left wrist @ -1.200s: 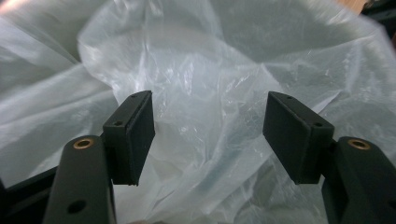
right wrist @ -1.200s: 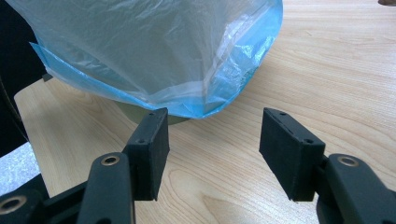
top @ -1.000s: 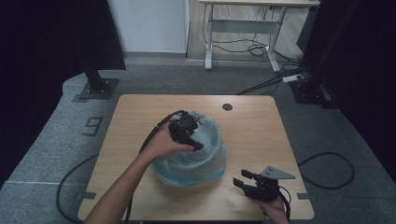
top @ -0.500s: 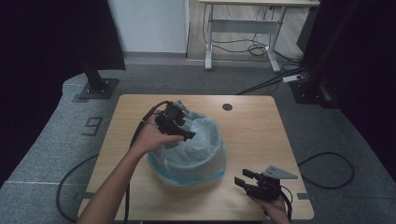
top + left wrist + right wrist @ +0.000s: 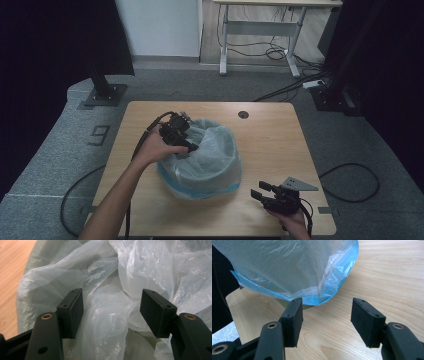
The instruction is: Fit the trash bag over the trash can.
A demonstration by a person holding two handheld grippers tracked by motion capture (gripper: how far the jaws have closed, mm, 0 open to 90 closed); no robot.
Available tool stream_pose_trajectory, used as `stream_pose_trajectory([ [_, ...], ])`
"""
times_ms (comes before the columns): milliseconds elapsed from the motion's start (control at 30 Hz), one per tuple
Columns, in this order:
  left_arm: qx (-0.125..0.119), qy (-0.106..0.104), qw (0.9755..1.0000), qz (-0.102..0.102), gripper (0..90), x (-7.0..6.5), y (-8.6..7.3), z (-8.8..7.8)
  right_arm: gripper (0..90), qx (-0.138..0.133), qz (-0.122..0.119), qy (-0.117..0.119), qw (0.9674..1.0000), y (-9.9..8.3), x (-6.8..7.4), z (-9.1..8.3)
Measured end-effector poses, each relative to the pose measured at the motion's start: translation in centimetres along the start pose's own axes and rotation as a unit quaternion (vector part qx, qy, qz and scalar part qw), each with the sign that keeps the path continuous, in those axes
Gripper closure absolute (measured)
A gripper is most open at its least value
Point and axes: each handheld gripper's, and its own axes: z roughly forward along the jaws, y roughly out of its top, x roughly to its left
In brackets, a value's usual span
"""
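A round bin lined with a translucent plastic bag stands in the middle of the wooden table; the bag's blue hem hangs low over the bin's outside. My left gripper hovers over the bin's left rim and points into the opening. In the left gripper view it is open, with crumpled bag plastic bulging in the gap but not pinched. My right gripper rests near the table's front right, open and empty, aimed at the foot of the bagged bin.
A cable hole sits near the table's far edge. Cables trail off the table on the left and across the floor on the right. A stand's base and a desk frame lie beyond the table.
My left hand has carried its gripper leftward across the bin's opening to the left rim. The right gripper has stayed where it was.
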Motion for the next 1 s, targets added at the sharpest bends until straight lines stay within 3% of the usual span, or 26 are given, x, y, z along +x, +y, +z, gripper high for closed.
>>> stream_pose_trajectory([
  [200, 0.013, 0.003, 0.9999, 0.001, 35.1, -0.1, 0.1, 0.3, 42.2, 0.003, -0.002, 0.001, 1.0000, -0.1, 0.0, 0.0],
  [467, -0.046, -0.003, 0.9989, 0.008, 33.8, -0.8, -0.4, -1.9, 42.2, -0.004, 0.002, -0.001, 1.0000, 0.0, -0.2, -0.3],
  [667, -0.084, -0.003, 0.9964, 0.013, 33.7, -1.9, -1.6, -4.1, 42.2, -0.001, 0.000, -0.002, 1.0000, -0.1, 0.0, -0.2],
  [1000, -0.085, -0.010, 0.9954, 0.044, 33.7, -4.1, -4.0, -5.2, 42.1, 0.001, 0.002, -0.007, 1.0000, -0.2, 0.1, -0.1],
])
